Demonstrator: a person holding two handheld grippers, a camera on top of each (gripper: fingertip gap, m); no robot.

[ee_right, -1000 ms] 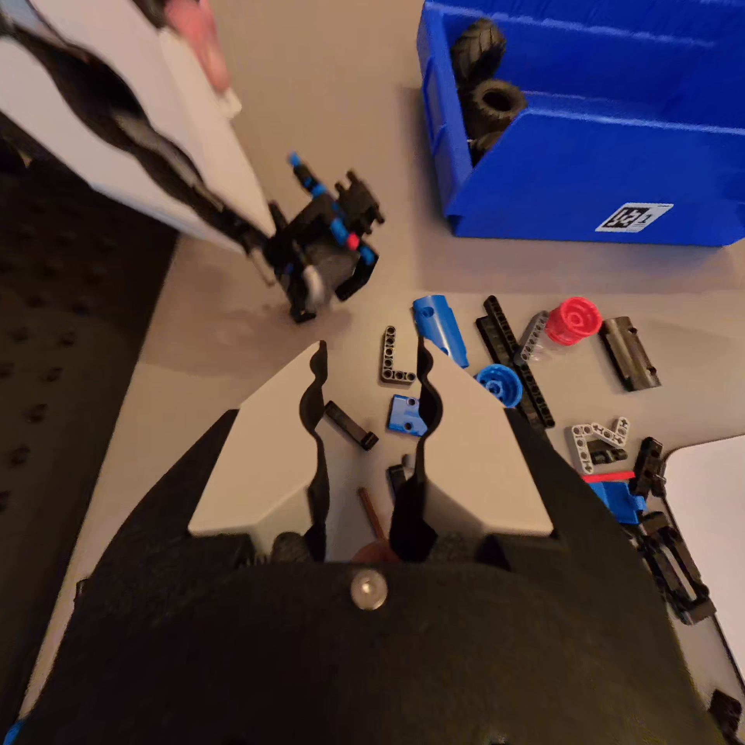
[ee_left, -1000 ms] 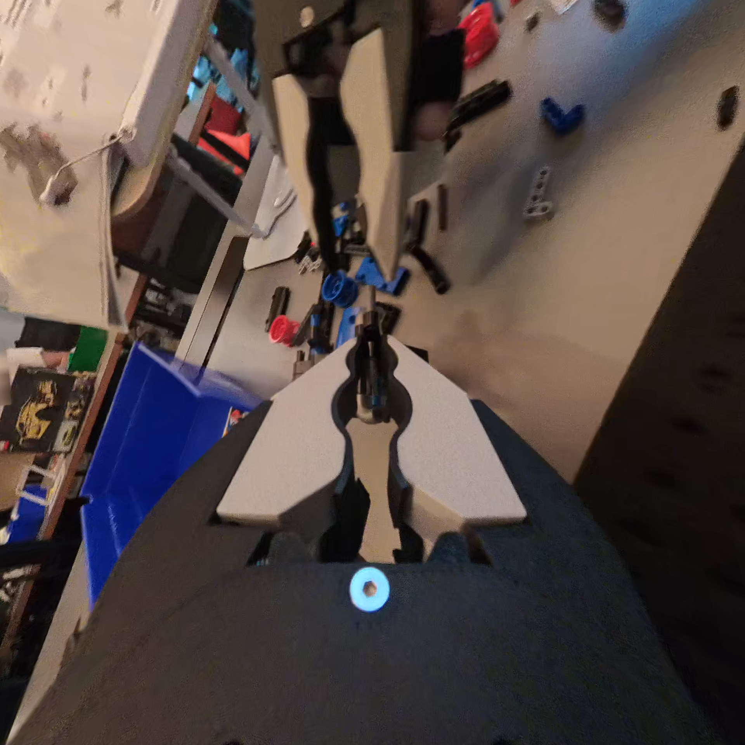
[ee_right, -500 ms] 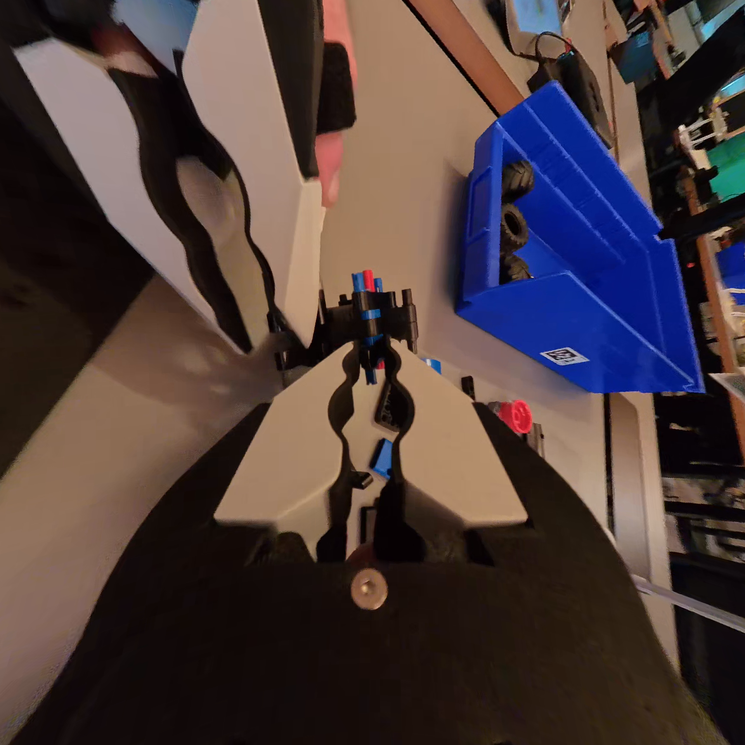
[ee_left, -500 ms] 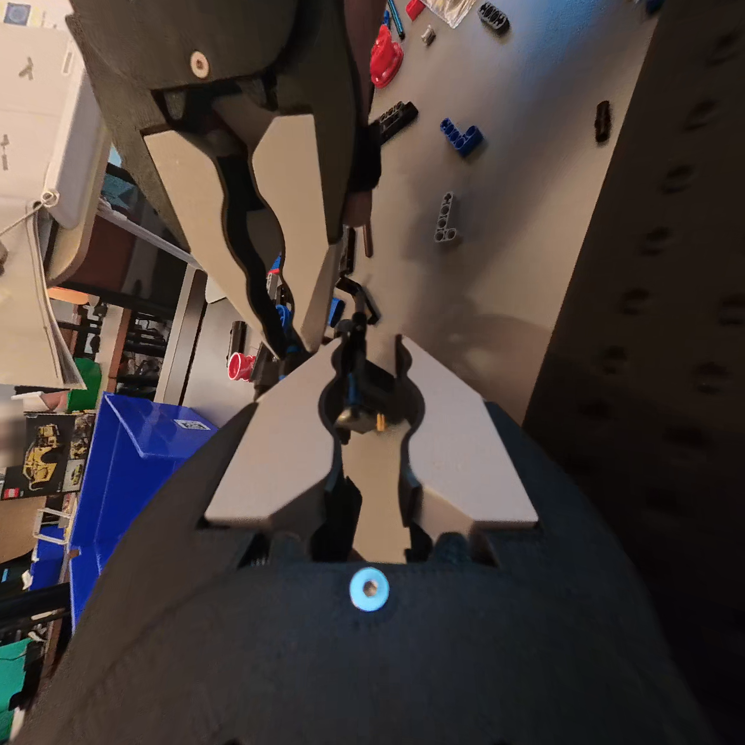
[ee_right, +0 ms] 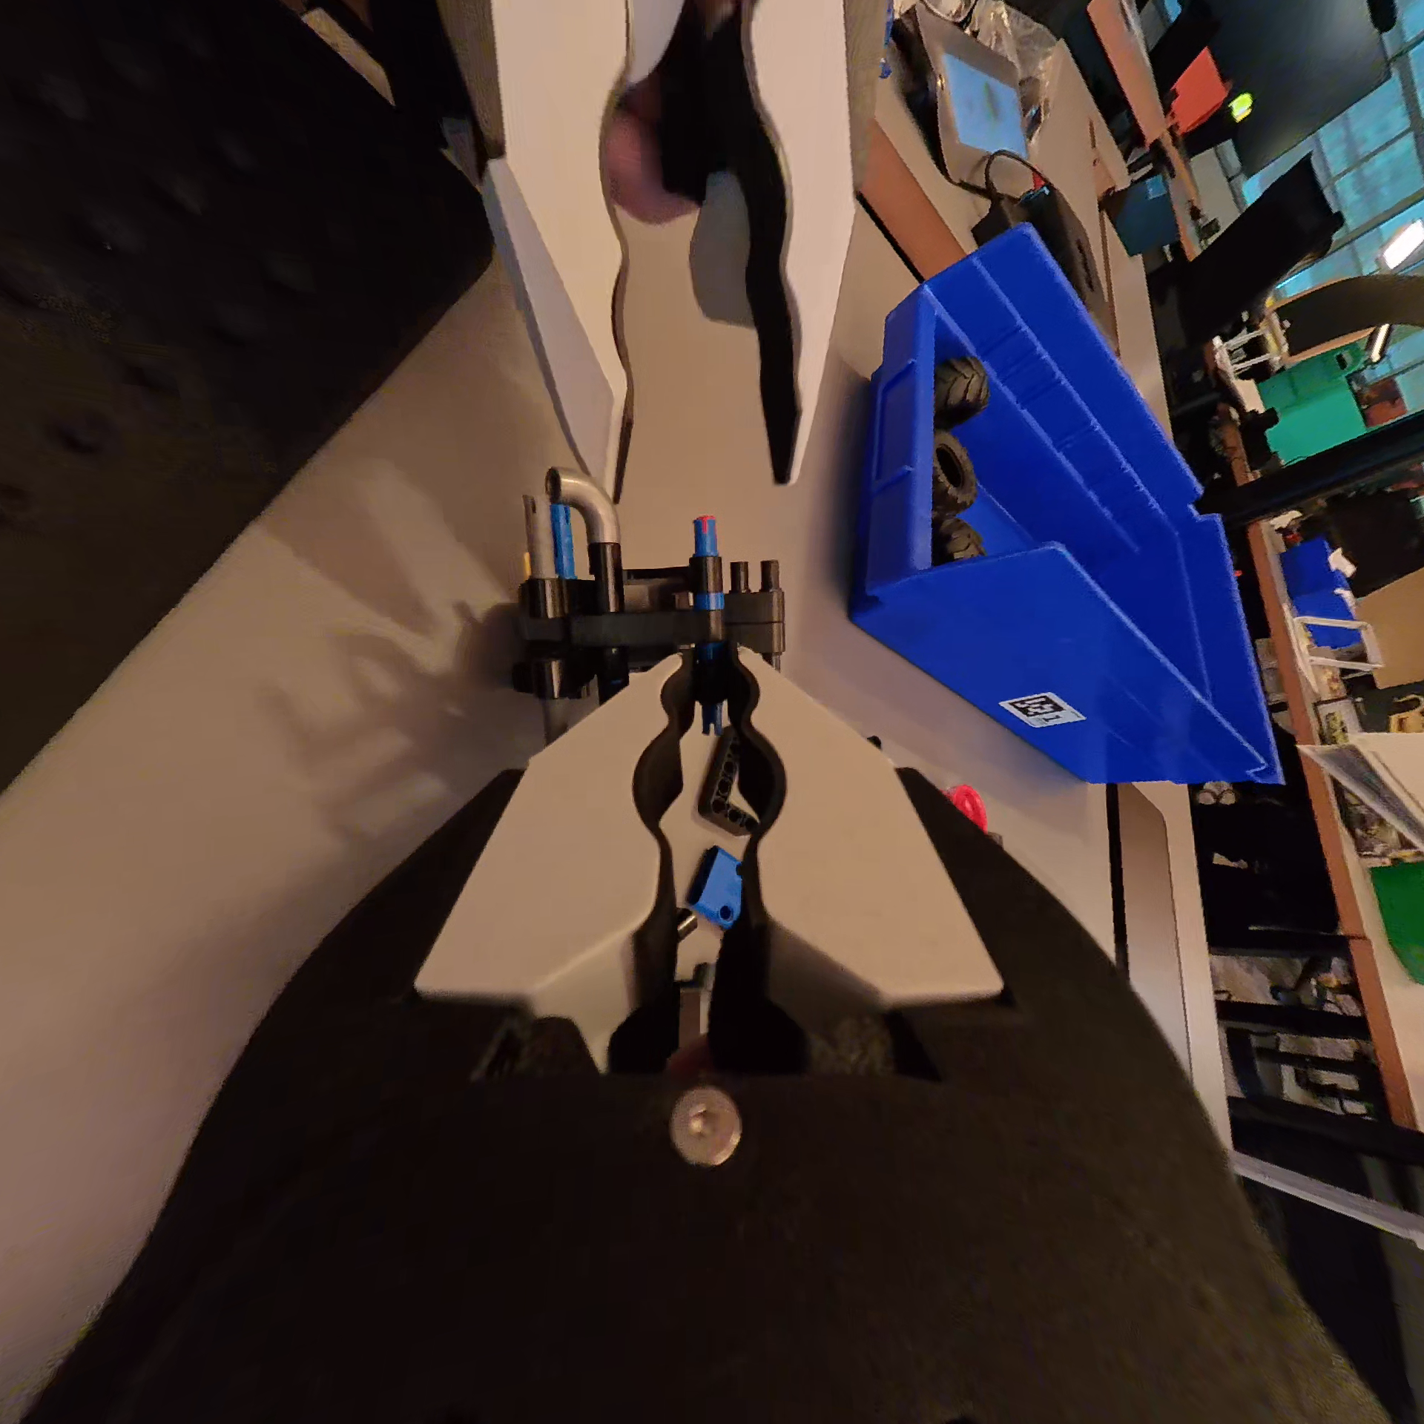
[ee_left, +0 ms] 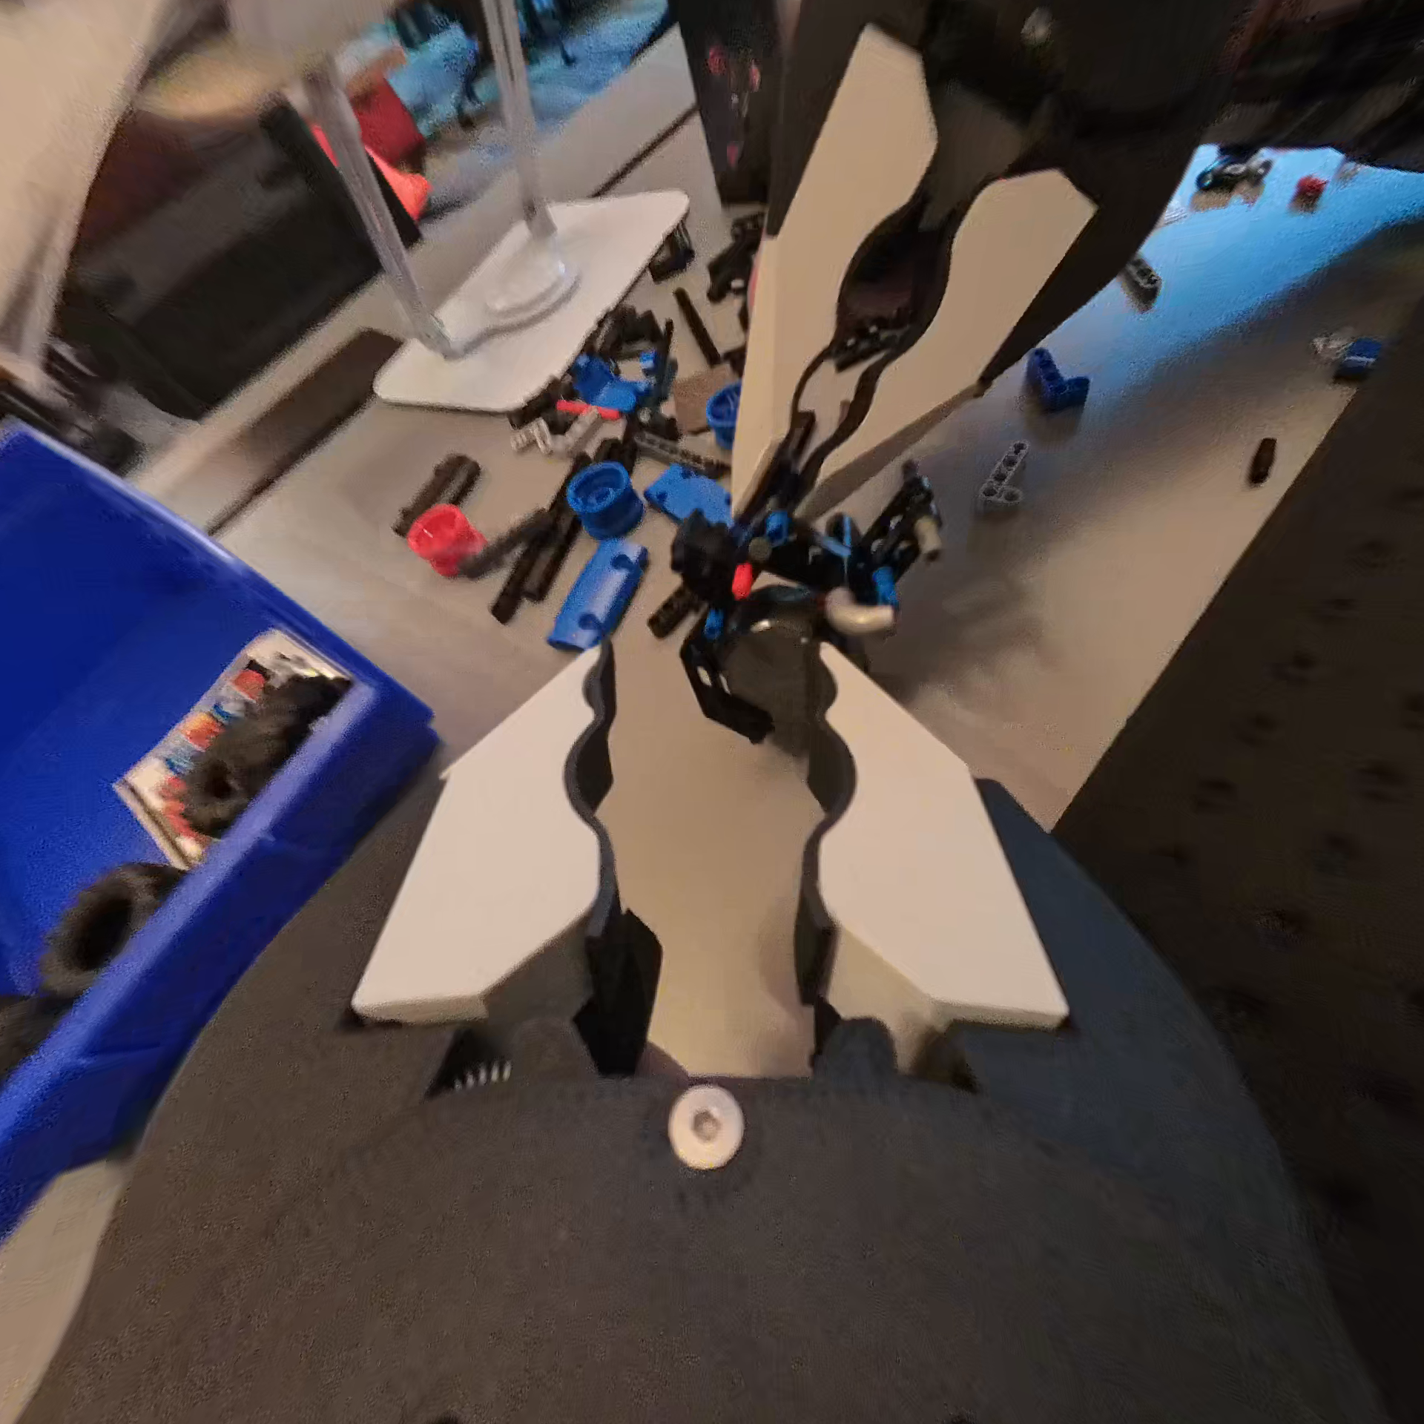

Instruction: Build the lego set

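A partly built black and blue lego assembly [ee_right: 647, 609] with a grey bent tube and a red-tipped pin hangs above the grey table. My right gripper [ee_right: 709, 678] is shut on its blue pin at the near side. In the left wrist view the assembly [ee_left: 786, 570] hangs from the right gripper [ee_left: 770, 501], which comes down from above. My left gripper [ee_left: 713, 663] is open and empty, its jaws wide apart just short of the assembly. It shows in the right wrist view [ee_right: 697, 481] beyond the assembly, not touching it.
A blue bin [ee_right: 1079, 655] with black tyres [ee_right: 959, 393] stands beside the work spot. Loose parts lie on the table: a blue hub [ee_left: 601, 493], a red hub [ee_left: 439, 535], a blue panel [ee_left: 597, 593], a grey beam [ee_left: 1002, 481]. A dark perforated mat [ee_left: 1271, 770] borders the table.
My left gripper has let go of the assembly, opened and drawn back. My right gripper has closed on the assembly's pin and now holds it alone.
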